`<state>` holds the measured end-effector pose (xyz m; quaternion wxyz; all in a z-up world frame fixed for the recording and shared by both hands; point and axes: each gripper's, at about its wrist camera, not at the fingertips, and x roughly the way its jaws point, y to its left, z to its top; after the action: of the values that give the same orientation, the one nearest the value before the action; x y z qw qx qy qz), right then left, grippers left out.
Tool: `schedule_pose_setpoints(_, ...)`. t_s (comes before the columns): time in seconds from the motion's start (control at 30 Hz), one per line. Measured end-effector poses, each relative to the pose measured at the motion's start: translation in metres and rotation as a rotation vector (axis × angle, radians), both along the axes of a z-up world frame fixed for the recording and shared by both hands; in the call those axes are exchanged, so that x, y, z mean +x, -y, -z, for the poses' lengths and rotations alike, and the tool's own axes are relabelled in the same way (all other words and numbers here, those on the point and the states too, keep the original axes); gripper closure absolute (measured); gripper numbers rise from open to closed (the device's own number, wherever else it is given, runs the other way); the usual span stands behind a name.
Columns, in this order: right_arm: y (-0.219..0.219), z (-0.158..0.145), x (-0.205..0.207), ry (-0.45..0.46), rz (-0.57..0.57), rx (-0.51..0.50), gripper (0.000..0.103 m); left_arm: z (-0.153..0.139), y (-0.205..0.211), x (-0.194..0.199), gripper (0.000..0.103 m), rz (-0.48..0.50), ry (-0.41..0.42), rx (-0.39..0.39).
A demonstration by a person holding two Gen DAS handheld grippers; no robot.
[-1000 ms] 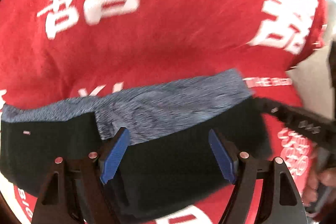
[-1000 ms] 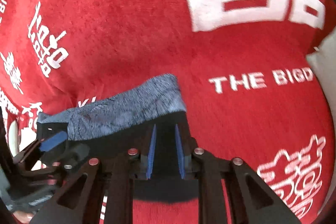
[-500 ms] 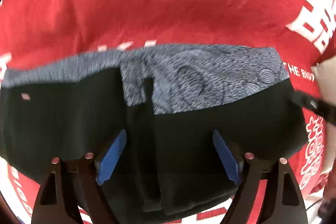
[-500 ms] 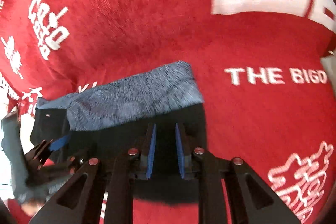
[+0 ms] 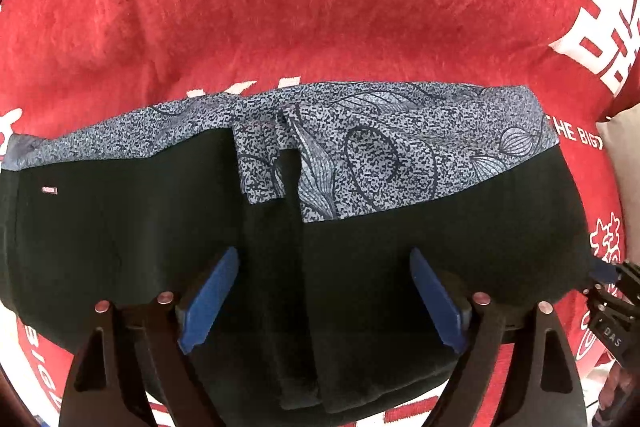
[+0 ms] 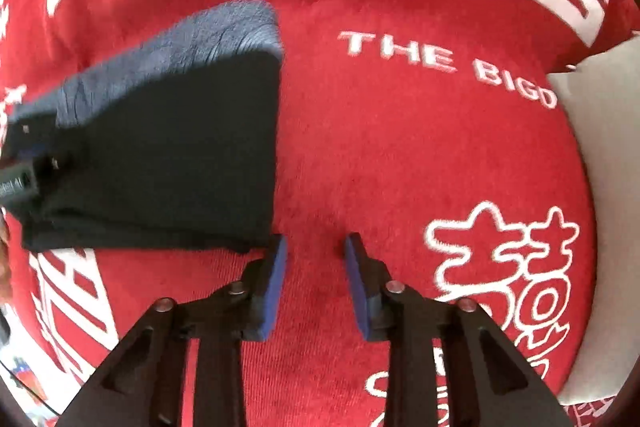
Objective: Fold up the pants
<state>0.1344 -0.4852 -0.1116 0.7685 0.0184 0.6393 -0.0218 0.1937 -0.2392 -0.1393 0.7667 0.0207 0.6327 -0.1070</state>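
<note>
Pants point(image 5: 360, 267) are lying folded on the red cloth point(image 5: 320, 7), spreading under and ahead of the left gripper point(image 5: 324, 295), whose jaws are gaping wide and holding nothing. Right gripper point(image 6: 314, 279) is hovering parted and empty just right of the pants' corner. Judging the fold nearly done, pressing the layers flat without dragging them is what matters.

Red white-lettered cloth point(image 6: 360, 155) covers the surface
</note>
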Motion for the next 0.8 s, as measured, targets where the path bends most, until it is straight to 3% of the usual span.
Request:
schedule_pose_setpoints(0.1, 0.010, -0.019, -0.007, 0.067, 0.049, 0.029, 0.071, -0.001, 0.002, 0.001, 0.014, 0.003, 0.007, 0.004)
schedule_pose_setpoints(0.23, 0.023, -0.041, -0.003, 0.135, 0.113, 0.184, 0.071, 0.003, 0.007, 0.000, 0.014, -0.008, 0.014, 0.005)
schedule_pose_setpoints(0.3, 0.010, -0.037, 0.005, 0.117, 0.045, 0.190, 0.071, 0.004, 0.005, -0.003, 0.014, -0.011, 0.014, 0.006)
schedule_pose_setpoints(0.37, -0.007, -0.008, 0.007, 0.020, -0.023, 0.157, 0.071, 0.006, 0.003, -0.006, 0.014, -0.008, 0.014, 0.007)
schedule_pose_setpoints(0.6, 0.012, -0.022, -0.007, 0.048, 0.073, 0.220, 0.069, -0.005, -0.003, -0.015, 0.014, -0.024, 0.018, 0.010)
schedule_pose_setpoints(0.67, 0.015, -0.029, -0.013, 0.050, 0.054, 0.198, 0.065, -0.014, -0.005, -0.019, 0.014, -0.026, 0.025, 0.000)
schedule_pose_setpoints(0.8, 0.020, -0.043, -0.023, 0.044, 0.060, 0.175, 0.048, -0.029, -0.010, -0.030, 0.014, -0.034, 0.042, -0.006)
